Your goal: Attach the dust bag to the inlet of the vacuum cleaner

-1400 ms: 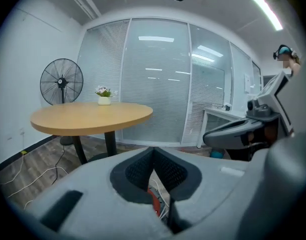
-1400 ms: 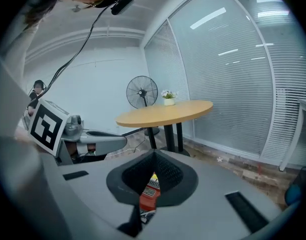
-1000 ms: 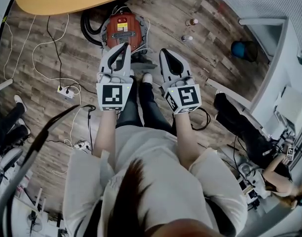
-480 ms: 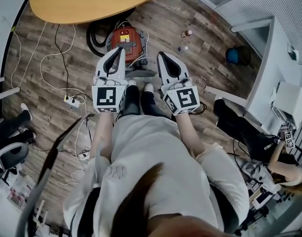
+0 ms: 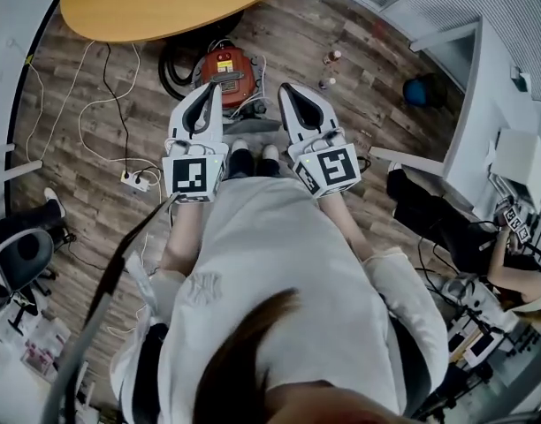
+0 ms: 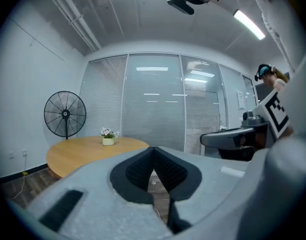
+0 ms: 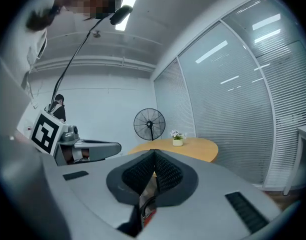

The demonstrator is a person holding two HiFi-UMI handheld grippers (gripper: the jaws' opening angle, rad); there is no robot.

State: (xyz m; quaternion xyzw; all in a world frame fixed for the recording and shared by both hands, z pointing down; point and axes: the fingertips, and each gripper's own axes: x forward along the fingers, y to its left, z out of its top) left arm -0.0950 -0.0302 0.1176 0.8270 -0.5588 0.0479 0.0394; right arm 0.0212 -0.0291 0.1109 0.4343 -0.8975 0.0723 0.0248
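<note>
Wide plank floor all around, and more of it shows than a second ago: the whole scene has shrunk away as the person in the white top stands taller. The round wooden table, far ahead of both grippers, now shows more of its curved edge at the top of the head view. The red vacuum cleaner sits on the floor just past the fingertips, in the gap between the two grippers, with its black hose coiled on the left gripper's outer side. A second ago it looked bigger, and the left tips overlapped its body; now they sit at its near edge.

The left gripper is held out nearly level, jaws pressed together and holding nothing, same as before. The right gripper runs parallel beside it, jaws likewise closed and empty.

From the left gripper's camera, a pedestal fan stands ahead and to the left. A power strip lies on the floor outside the left gripper's rear. On the table ahead sits a small flower pot, and two little bottles stand beyond the right tips.
</note>
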